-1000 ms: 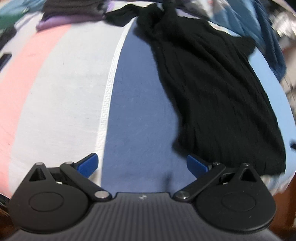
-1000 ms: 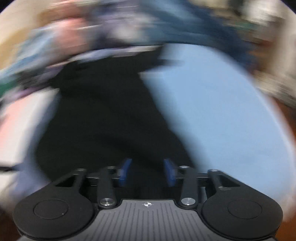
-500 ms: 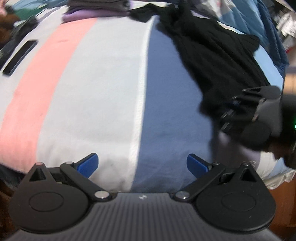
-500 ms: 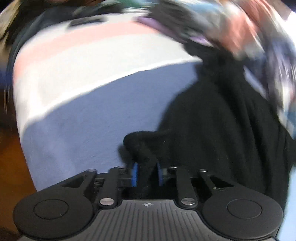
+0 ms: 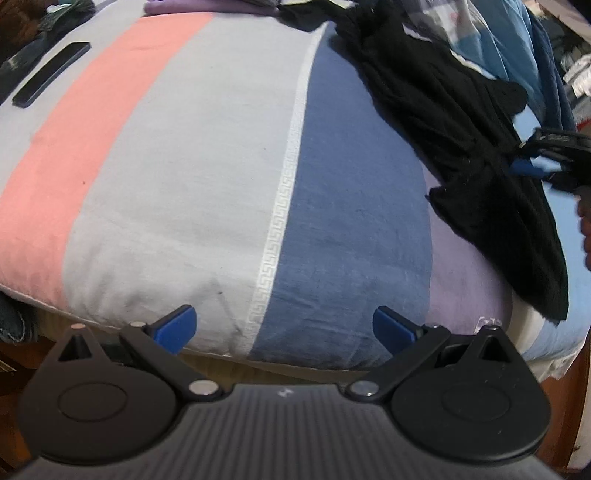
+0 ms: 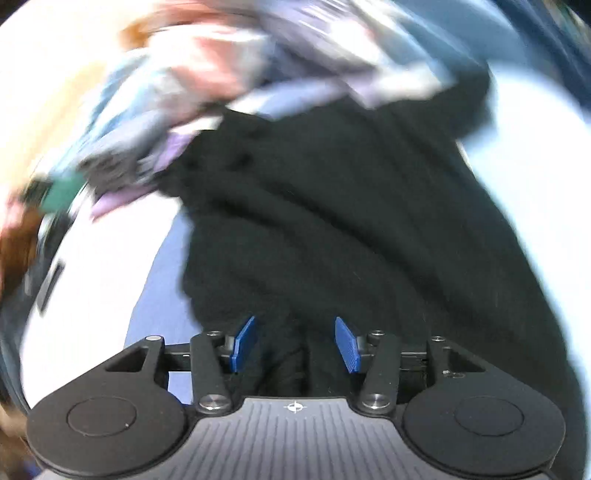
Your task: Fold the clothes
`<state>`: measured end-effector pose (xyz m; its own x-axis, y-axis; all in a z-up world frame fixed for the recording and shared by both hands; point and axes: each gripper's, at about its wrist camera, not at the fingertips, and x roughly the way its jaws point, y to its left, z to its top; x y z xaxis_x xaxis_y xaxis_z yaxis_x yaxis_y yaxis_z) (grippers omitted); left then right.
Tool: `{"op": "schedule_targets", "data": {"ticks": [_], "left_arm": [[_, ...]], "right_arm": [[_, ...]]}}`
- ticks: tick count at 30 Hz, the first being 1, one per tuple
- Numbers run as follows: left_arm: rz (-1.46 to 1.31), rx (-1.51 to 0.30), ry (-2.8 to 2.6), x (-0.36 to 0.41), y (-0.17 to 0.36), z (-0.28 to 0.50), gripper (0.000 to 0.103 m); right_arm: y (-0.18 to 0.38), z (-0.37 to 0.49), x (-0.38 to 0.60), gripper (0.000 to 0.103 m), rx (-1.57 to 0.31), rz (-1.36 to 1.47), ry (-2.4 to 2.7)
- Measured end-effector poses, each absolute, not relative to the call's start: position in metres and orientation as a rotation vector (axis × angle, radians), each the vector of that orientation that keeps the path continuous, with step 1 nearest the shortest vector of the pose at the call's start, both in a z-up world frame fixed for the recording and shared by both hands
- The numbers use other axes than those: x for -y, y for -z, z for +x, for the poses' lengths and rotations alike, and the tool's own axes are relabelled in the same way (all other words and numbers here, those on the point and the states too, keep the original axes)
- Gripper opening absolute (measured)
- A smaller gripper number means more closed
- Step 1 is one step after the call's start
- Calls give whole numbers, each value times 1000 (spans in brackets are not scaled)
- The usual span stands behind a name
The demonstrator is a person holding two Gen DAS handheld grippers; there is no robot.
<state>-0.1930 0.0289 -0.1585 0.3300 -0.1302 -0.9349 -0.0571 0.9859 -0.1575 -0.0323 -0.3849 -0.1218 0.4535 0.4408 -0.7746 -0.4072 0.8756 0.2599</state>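
Note:
A black knit garment (image 5: 454, 122) lies crumpled along the right side of a striped bed cover (image 5: 207, 155). My left gripper (image 5: 284, 328) is open and empty, hovering over the bed's near edge, well left of the garment. My right gripper (image 6: 293, 341) is over the garment (image 6: 351, 221); its blue pads stand apart with black fabric lying between them, not pinched. It also shows at the right edge of the left wrist view (image 5: 532, 166), touching the garment's raised fold.
A dark phone (image 5: 51, 74) lies at the far left of the bed. Folded purple clothes (image 5: 207, 5) and a pile of blue garments (image 5: 517, 55) sit at the back. The bed's wooden frame (image 5: 576, 406) shows at the lower right.
My right gripper, shut on a fold of the black garment half a second ago, has opened and swung round over it. The left gripper has drawn back toward the bed's edge.

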Motion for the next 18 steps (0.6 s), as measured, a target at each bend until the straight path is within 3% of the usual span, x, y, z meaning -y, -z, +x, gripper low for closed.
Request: {"op": "schedule_targets", "data": {"ticks": [4, 11, 12, 13, 14, 18], "left_arm": [[-168, -1231, 71, -22, 156, -189, 103], [-194, -1233, 73, -20, 160, -184, 103], [-195, -1236, 67, -22, 159, -185, 103], [-196, -1239, 60, -24, 158, -187, 103], [-198, -1238, 54, -26, 157, -189, 103], [-219, -1226, 8, -37, 155, -195, 103]], "right_arm": [[121, -95, 342, 48, -842, -318, -783], [185, -124, 285, 47, -767, -718, -731], [191, -123, 282, 44, -762, -739, -719], [192, -121, 280, 22, -765, -743, -708], [185, -118, 280, 17, -790, -701, -699], [157, -99, 299, 15, -893, -431, -677]]}}
